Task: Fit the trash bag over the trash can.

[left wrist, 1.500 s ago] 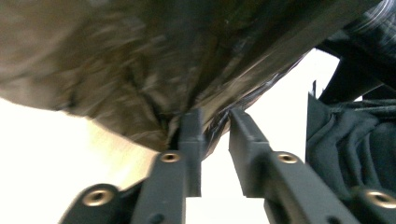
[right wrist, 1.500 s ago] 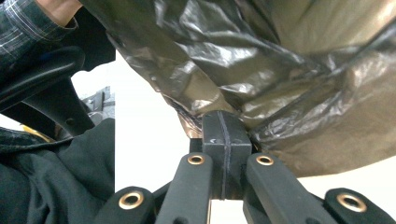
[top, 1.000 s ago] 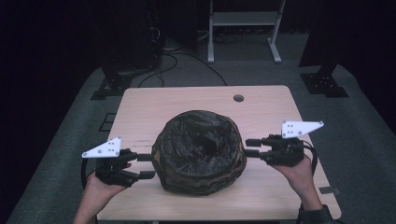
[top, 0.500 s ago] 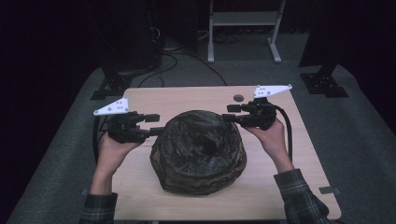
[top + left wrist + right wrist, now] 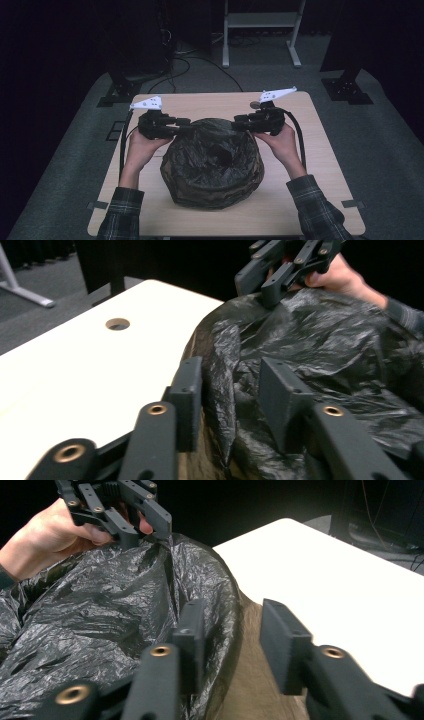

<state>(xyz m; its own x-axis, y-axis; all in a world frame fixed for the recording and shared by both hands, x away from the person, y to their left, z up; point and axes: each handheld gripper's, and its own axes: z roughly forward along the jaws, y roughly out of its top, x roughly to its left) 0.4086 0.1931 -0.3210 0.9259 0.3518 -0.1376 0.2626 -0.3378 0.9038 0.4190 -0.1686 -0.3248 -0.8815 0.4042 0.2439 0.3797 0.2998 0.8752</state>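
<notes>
Table [image 5: 320, 165]: I am working over its far half. Bin bag [image 5: 212, 165]: black, draped over a round tan bin at the table's middle, its rim fold standing between both pairs of jaws. Left gripper [image 5: 184, 123]: at the bag's far-left rim, jaws just closing, half-narrowed around the fold, not yet pinching. Right gripper [image 5: 239, 122]: at the far-right rim, likewise closing, astride the rim. Both equally near.

The bin bag [image 5: 212, 162] sits at the centre of the worktop [image 5: 320, 170], draped over a round basket. My left tool [image 5: 186, 124] lies at its upper-left rim, my right tool [image 5: 239, 121] at its upper-right. A cable hole [image 5: 254, 105] lies behind, above my right tool.
</notes>
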